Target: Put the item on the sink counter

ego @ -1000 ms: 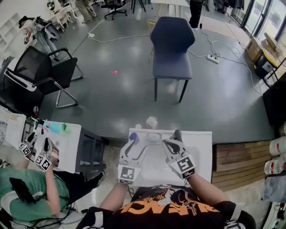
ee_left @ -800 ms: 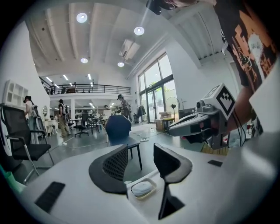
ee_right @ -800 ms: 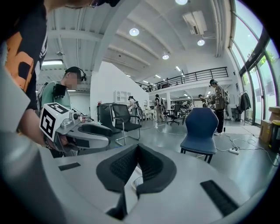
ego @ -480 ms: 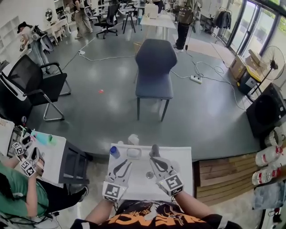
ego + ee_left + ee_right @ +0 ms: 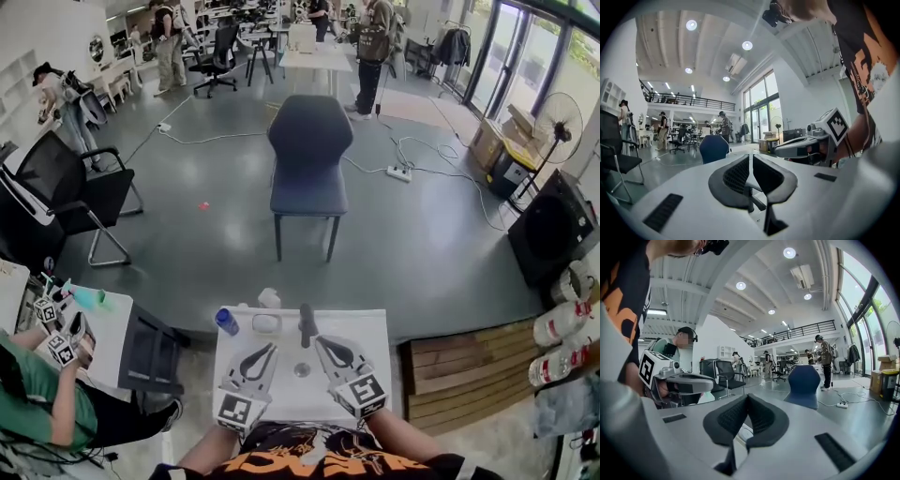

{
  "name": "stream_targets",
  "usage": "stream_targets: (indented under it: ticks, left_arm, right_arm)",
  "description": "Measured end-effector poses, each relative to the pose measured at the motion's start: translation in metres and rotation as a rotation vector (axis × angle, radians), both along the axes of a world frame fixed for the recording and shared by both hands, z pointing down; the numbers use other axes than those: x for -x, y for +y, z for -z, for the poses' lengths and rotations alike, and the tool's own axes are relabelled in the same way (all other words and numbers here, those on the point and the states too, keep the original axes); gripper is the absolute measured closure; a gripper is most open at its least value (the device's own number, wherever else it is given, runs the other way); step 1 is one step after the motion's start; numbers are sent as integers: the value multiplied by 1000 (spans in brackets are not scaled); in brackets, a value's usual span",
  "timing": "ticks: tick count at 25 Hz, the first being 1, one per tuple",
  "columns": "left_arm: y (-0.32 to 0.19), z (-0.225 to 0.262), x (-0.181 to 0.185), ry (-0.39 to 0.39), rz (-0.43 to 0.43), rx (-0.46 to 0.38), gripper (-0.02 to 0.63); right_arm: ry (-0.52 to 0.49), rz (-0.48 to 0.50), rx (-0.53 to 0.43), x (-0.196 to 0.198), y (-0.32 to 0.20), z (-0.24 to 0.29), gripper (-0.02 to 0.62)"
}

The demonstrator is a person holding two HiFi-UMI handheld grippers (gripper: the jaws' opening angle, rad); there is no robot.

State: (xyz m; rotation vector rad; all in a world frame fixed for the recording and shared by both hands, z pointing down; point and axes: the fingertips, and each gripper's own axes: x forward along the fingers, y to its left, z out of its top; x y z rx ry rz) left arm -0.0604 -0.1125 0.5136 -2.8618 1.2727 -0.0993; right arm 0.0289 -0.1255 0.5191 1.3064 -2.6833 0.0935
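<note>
A white sink unit (image 5: 375, 330) stands right in front of me, with a drain (image 5: 301, 369) in its basin. On its far rim stand a blue-capped bottle (image 5: 226, 321), a white dish (image 5: 266, 323) and a black faucet (image 5: 307, 324). A small white bottle (image 5: 269, 298) sits just beyond. My left gripper (image 5: 265, 349) hovers over the basin's left side, its jaws closing and nearly together with nothing between them (image 5: 750, 158). My right gripper (image 5: 323, 343) is over the right side, shut and empty (image 5: 746, 398).
A dark blue chair (image 5: 309, 155) stands on the grey floor beyond the sink. A seated person at the left works with grippers at a white table (image 5: 108, 328). Black office chairs (image 5: 56, 202) are at the far left, a wooden platform (image 5: 459, 375) to the right.
The left gripper's jaws went from wide open to nearly together and drew back from the blue-capped bottle, which stays on the rim. Both grippers moved back toward me.
</note>
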Motion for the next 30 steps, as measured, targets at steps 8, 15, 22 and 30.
stream_targets:
  ticks: [8,15,22,30]
  left_arm:
    - [28,37,-29,52,26,-40,588]
    - [61,42,-42,57,29,-46,588]
    - [91,40,-81,18,-6,-14,588]
    - [101,40,-97,5,-12,-17,588]
  right_arm:
    - [-28,-8,-65,-30,31,33,581]
    - [-42,-11,-104,-48,66,41,581]
    - [-49,-20,-103,-79,98,41,581]
    - [-53,-27,-108,-95,109,44,581]
